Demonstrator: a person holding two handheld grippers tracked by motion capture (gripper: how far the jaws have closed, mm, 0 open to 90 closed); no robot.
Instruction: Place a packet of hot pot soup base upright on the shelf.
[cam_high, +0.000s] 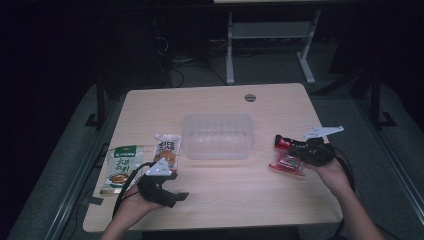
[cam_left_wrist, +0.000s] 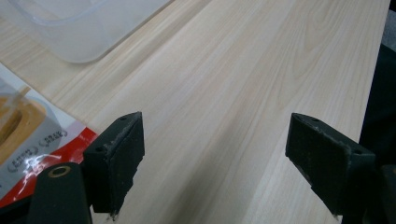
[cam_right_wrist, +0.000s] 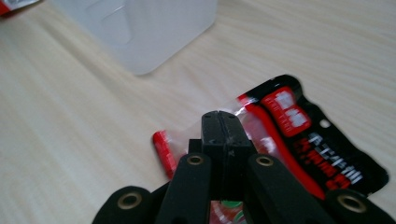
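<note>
Your right gripper (cam_right_wrist: 219, 126): jaws pressed together, clamped on the red-and-black snack packet (cam_right_wrist: 299, 140), which sits at the right of the table (cam_high: 220, 195), between the clear plastic tray (cam_high: 217, 136) and the table's right edge. In the high view that gripper (cam_high: 295, 147) sits over the packet (cam_high: 287, 162), with a strip of bare wood between packet and tray.

Your left gripper (cam_left_wrist: 215, 163): jaws spread wide, nothing between them, bare wood ahead. It sits (cam_high: 172, 195) near the front-left of the table.

Beside it: white-and-orange sachet (cam_high: 167, 150) just left of the tray; green sachet (cam_high: 121, 167) near the left edge.

Open room: broad clear wood along the front between your two hands; far strip behind the tray, with a round cable port (cam_high: 250, 97).
</note>
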